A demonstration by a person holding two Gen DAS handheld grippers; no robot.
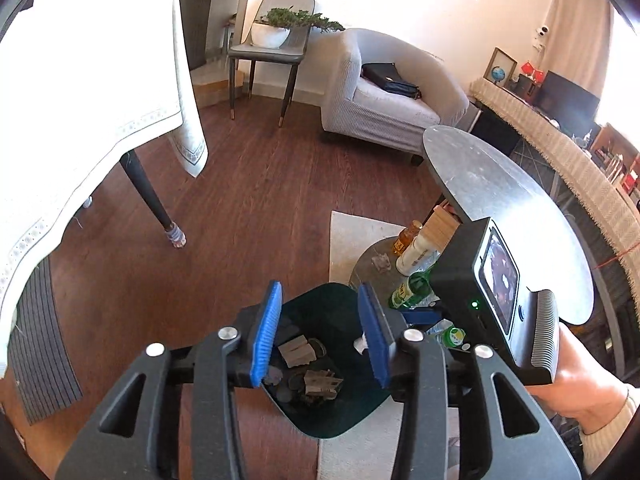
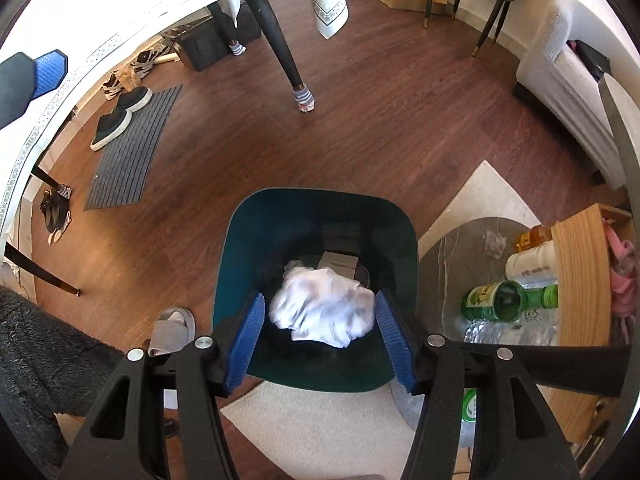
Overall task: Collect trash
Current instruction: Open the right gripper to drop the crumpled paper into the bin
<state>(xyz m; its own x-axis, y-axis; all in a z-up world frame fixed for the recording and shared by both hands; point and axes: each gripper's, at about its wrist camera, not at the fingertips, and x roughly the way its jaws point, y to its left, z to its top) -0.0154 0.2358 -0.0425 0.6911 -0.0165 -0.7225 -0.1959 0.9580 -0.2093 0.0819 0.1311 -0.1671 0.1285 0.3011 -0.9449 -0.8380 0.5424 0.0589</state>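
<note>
A dark green bin (image 2: 240, 240) stands on the floor below both grippers. My right gripper (image 2: 320, 298) hangs over its mouth with a crumpled white paper wad (image 2: 324, 312) between the blue pads. The wad looks blurred, and a dark gap shows at the left pad. My left gripper (image 1: 321, 287) is open and empty above the same bin (image 1: 332, 412), which holds brown paper scraps (image 1: 294, 350). On a low grey table beside it lie a green glass bottle (image 2: 508, 300), a white bottle (image 2: 528, 266), an amber bottle (image 2: 534, 236) and a crumpled tissue (image 2: 494, 242).
A table with a white cloth (image 1: 80, 100) and a dark leg (image 2: 280, 40) stands at the left, with a grey doormat (image 2: 128, 148) and shoes (image 2: 116, 120) near it. A grey armchair (image 1: 384, 100) is at the back. A round grey tabletop (image 1: 500, 184) and a wooden box (image 2: 580, 280) crowd the right.
</note>
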